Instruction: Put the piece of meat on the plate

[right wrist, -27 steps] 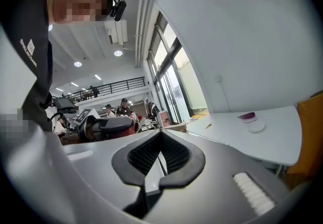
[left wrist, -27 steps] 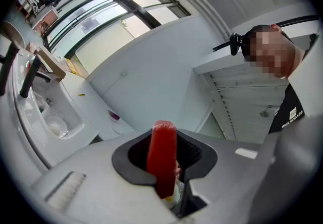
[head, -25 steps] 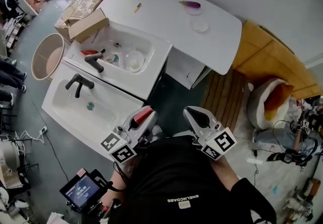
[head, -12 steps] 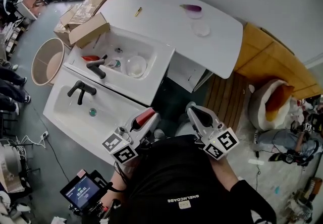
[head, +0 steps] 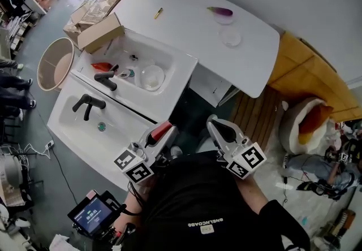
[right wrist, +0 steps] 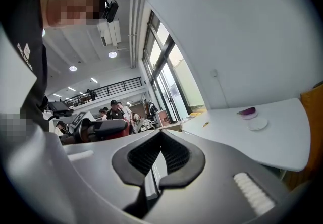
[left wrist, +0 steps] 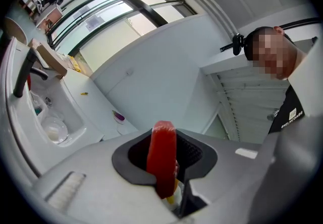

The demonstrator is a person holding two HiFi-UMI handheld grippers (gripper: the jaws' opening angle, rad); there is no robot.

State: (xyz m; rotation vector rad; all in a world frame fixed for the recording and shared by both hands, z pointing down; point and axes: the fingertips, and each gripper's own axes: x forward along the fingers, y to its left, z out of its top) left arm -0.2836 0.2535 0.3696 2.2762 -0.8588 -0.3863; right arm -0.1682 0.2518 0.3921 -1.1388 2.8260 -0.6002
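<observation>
Looking down, head view: left gripper [head: 165, 133] and right gripper [head: 214, 125] sit close to the person, well apart from the white table [head: 186, 24]; the empty plate [head: 231, 37] lies near the table's right edge.
Left gripper view: jaws squeeze the red piece of meat [left wrist: 162, 157].
Right gripper view: jaws pressed together, nothing between.

No wording can be read with certainty. Small white lettering runs across the person's black shirt [head: 192, 199], upside down in the head view and too fine to spell out. The cube [head: 133, 166] on the left gripper [head: 163, 129] and the cube [head: 244, 161] on the right gripper [head: 215, 125] bear black-and-white square markers, patterns without letters. A lit screen [head: 92, 213], near left, shows illegible print.
</observation>
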